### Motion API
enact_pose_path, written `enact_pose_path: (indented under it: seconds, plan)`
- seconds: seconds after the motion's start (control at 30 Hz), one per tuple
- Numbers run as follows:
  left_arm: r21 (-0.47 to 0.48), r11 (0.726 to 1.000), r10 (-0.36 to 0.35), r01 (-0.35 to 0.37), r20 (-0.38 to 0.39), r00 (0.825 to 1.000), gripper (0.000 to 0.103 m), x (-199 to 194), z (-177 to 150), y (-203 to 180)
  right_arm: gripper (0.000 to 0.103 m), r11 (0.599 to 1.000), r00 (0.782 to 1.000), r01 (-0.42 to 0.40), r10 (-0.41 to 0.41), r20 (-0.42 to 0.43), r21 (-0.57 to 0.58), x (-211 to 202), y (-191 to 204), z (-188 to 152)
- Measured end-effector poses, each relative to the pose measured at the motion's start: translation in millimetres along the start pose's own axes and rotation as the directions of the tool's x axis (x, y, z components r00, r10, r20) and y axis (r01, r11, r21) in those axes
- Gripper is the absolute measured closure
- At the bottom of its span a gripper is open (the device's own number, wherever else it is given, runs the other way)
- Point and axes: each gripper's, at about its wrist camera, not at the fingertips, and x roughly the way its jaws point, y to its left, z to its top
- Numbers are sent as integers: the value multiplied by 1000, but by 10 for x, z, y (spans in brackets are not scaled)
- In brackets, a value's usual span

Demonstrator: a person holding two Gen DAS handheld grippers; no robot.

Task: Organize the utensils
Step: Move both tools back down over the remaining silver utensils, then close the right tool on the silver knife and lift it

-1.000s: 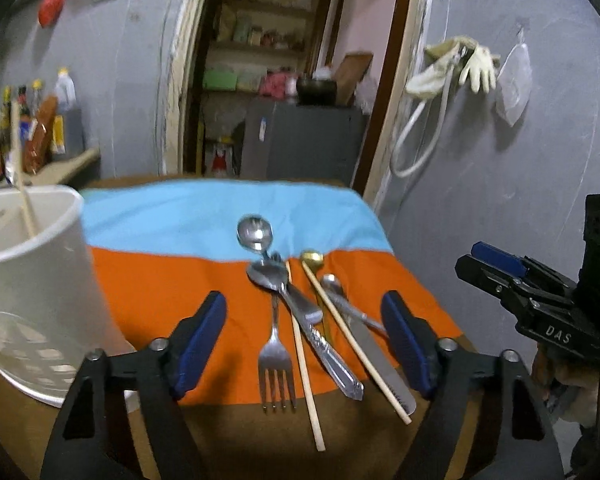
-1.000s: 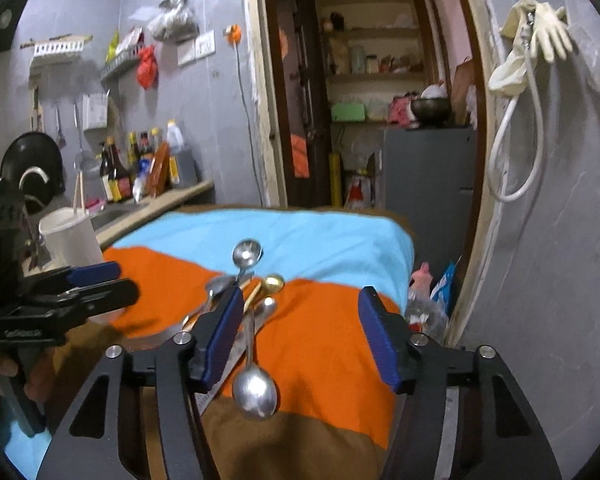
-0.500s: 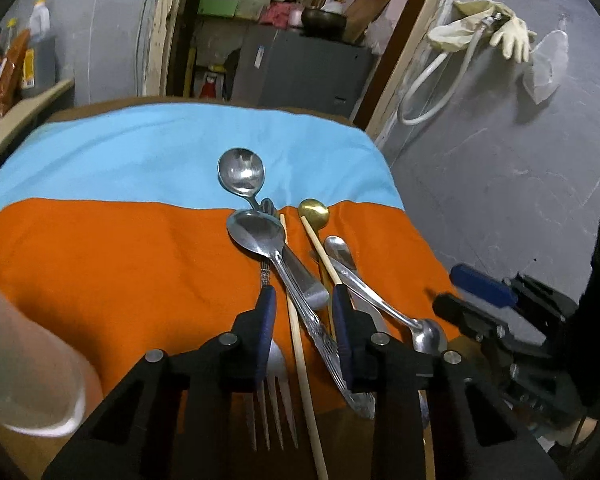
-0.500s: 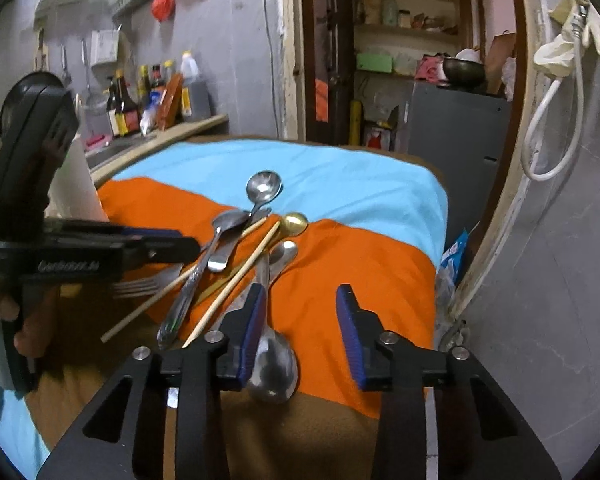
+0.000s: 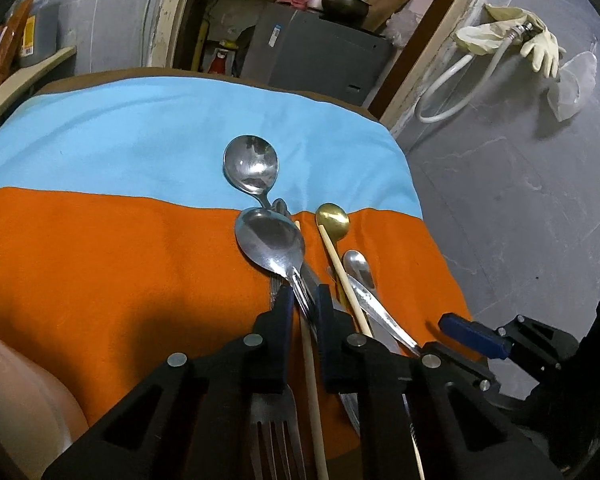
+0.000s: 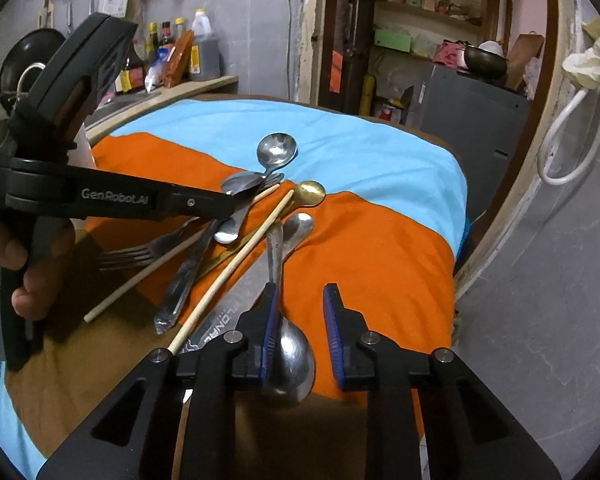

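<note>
Grey plastered walls (image 5: 520, 208) enclosed the room. The counter wore a cloth (image 5: 100, 248) banded blue, orange and brown, where the metal utensils lay heaped near its right edge. "GenRobot.AI" (image 6: 114, 197) was printed on the left tongs' (image 5: 303, 300) black arm. Those tongs were closing narrowly around a steel spoon's (image 5: 270, 242) neck beside a wooden chopstick (image 5: 312, 380). The right tongs (image 6: 300, 300) were closing, one ribbed blue pad against another spoon (image 6: 294, 354).

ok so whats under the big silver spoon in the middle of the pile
Under the big silver spoon: the round spoon's handle, a chopstick and the fork. Their crossings beneath it are hidden.
</note>
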Motion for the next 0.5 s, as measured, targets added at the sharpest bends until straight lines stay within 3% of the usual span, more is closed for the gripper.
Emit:
enact_pose_path:
  seconds: [0.23,0.5]
  plan:
    - [-4,1000,-8,8,5,1000,101,-9,25,6,84,999,998,16,-19,-59,-48,90,96,18]
    - [-18,1000,-23,23,-7,1000,102,-5,48,17,86,999,990,25,-30,-140,-35,277,56,138]
